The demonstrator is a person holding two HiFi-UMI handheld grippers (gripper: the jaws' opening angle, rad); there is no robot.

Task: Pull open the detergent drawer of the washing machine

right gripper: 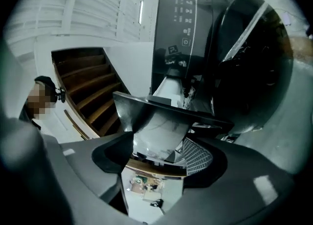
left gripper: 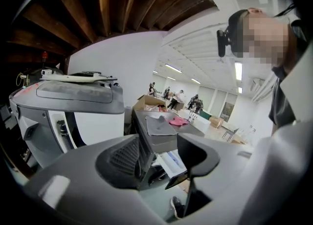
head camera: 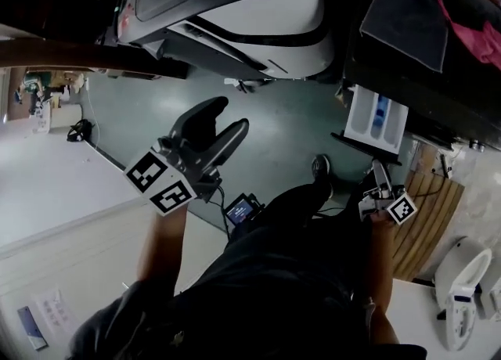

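Note:
The dark washing machine stands at the upper right of the head view. Its white detergent drawer is pulled out, and a blue compartment shows inside. My right gripper meets the drawer's dark front edge. In the right gripper view that front panel lies between the two pads, which rest against it, with my right gripper shut on it. Behind it are the washer's control panel and round door. My left gripper is held up in mid-air, open and empty. In its own view my left gripper frames the far-off drawer.
A large white and grey machine stands at the top centre. A grey cloth and a pink cloth lie on the washer. A wooden slat mat is by the person's right side, and a white table at the left. The person's shoe is on the green floor.

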